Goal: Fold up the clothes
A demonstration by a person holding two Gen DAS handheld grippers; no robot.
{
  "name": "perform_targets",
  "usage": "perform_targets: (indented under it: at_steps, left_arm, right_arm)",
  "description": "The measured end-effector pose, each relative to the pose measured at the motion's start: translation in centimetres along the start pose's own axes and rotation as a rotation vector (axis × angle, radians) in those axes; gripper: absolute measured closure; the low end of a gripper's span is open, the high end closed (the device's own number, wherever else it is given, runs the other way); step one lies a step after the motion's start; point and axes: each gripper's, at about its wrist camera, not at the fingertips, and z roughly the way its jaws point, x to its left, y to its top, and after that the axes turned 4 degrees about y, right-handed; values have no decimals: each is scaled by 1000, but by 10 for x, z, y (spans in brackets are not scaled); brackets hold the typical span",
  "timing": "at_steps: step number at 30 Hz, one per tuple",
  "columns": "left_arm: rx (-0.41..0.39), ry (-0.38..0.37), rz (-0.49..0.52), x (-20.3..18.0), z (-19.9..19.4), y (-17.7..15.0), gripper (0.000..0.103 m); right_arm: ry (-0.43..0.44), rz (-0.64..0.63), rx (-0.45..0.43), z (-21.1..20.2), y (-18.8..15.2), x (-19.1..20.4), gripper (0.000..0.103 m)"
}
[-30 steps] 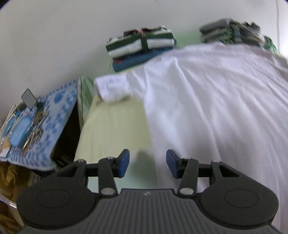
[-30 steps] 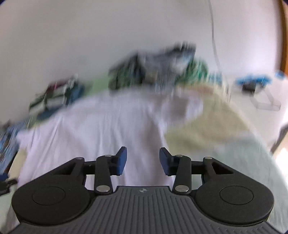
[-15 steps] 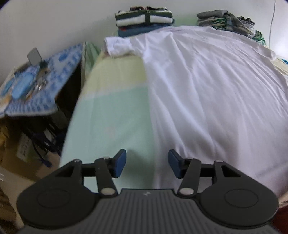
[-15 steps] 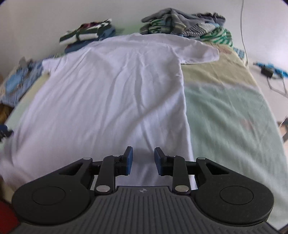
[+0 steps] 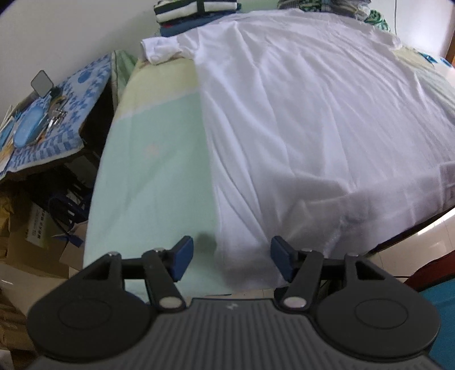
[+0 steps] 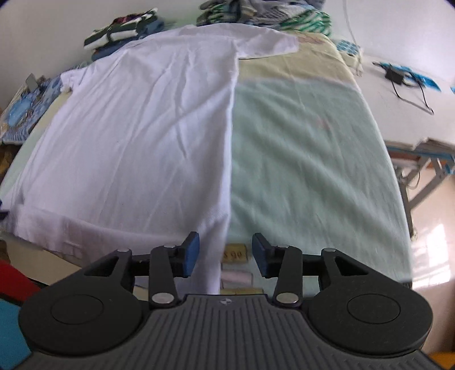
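Observation:
A white T-shirt [image 5: 307, 108] lies spread flat on the pale green and yellow bed [image 5: 153, 159], its hem hanging over the near edge. It also shows in the right wrist view [image 6: 136, 125]. My left gripper [image 5: 231, 261] is open and empty, at the near bed edge, with the shirt's left hem corner between and below its fingers. My right gripper [image 6: 224, 254] is open and empty, at the shirt's right hem corner, which hangs down between its fingers.
A stack of folded clothes [image 5: 196, 11] and a loose pile of clothes [image 6: 264, 14] sit at the bed's far end. A side table with a blue patterned cloth [image 5: 48, 113] stands to the left. A white table with cables [image 6: 403, 76] is at right.
Both grippers have pulled back from over the shirt to the near edge of the bed. The right gripper has opened wider. The shirt has not moved.

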Motion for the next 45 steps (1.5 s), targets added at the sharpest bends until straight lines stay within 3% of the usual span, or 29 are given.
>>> perform_targets:
  at_steps: [3,7,9,10,14,18,22,23,26,28,29,34,45]
  left_arm:
    - [-16,-11,-58,9,5,8,26]
    - [23,-56,-85,10,17,14,26]
    - [27,-80,-73,7,15,14,26]
    - [23,-92,-63,5,13,13,23]
    - [28,-100,-30,-2,12,9,17]
    - [48,-108,-48,5,18,7,18]
    - [62,-170,-102,14,21,6,21]
    - [58,-180,-103,14,21,6,24]
    - [42,-181,-109,12,19,8,56]
    - [38,-161,-115,11,18,9,103]
    - [38,-157,-120,11,17,10,103]
    - [18,-140,-146,16,11,10,103]
    - [-57,-158,-218,36,-29,3,103]
  right_arm:
    - [52,34,-14,2,-1,-5,54]
    - [97,28,-29,8,1,-2,51]
    - [119,11,-17,8,1,0,58]
    - [138,4,-3,8,-1,1,68]
    - [139,-27,19,6,-5,1,83]
    - [159,-12,42,8,-4,-3,93]
    - [185,37,47,9,-4,-10,93]
    - [193,53,44,9,-4,-12,92]
    - [194,71,41,9,-4,-13,92]
    - [173,67,37,8,-5,-10,94]
    - [160,62,36,8,-6,-9,99]
    - [169,119,45,4,-6,-17,101]
    - [319,134,107,-23,2,-24,101]
